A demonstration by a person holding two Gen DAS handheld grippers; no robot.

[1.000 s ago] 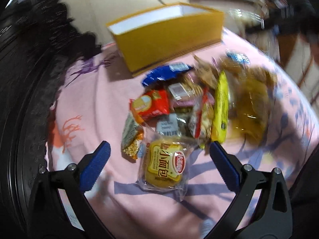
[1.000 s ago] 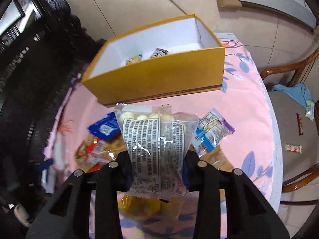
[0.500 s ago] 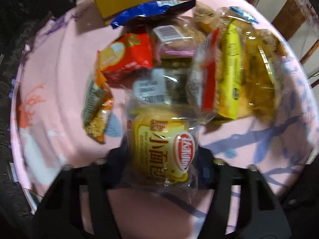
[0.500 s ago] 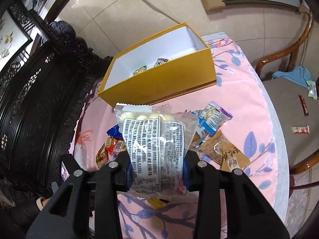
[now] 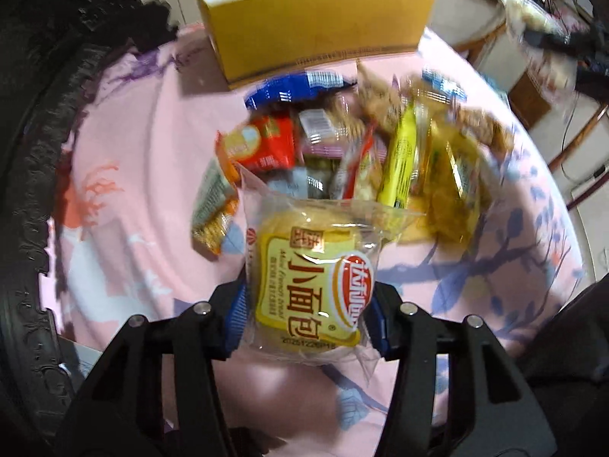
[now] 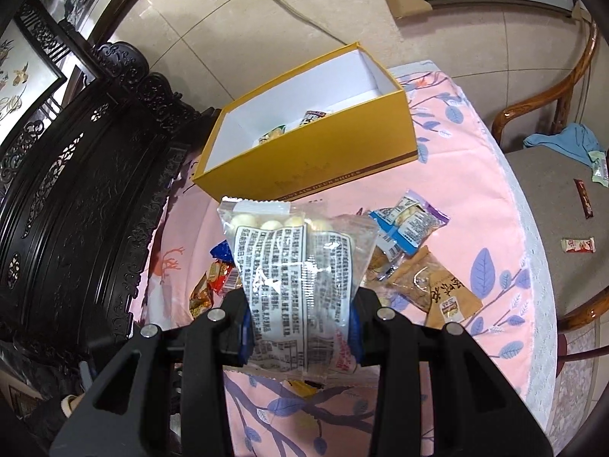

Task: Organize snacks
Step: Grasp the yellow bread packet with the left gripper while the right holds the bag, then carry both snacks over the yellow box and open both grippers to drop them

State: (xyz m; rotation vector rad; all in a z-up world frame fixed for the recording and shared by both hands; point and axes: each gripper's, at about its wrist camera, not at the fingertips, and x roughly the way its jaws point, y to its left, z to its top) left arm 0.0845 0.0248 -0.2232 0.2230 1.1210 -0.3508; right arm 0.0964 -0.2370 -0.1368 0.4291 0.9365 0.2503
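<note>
Both grippers loaded, above snack pile on pink tablecloth [image 6: 475,175].
Left wrist: left gripper [image 5: 304,316] clenched on yellow bread packet [image 5: 310,282], yellow box [image 5: 316,26] beyond. Right wrist: right gripper [image 6: 300,327] clamps clear candy bag [image 6: 293,282] near the box [image 6: 316,160].

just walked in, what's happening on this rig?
A person with two handheld grippers is sorting snacks into the yellow box. The left gripper is shut on a yellow bread pack. The right gripper is shut on a clear bag of white balls, held above the table. A few snacks are in the box; the snack pile lies on the pink cloth.
</note>
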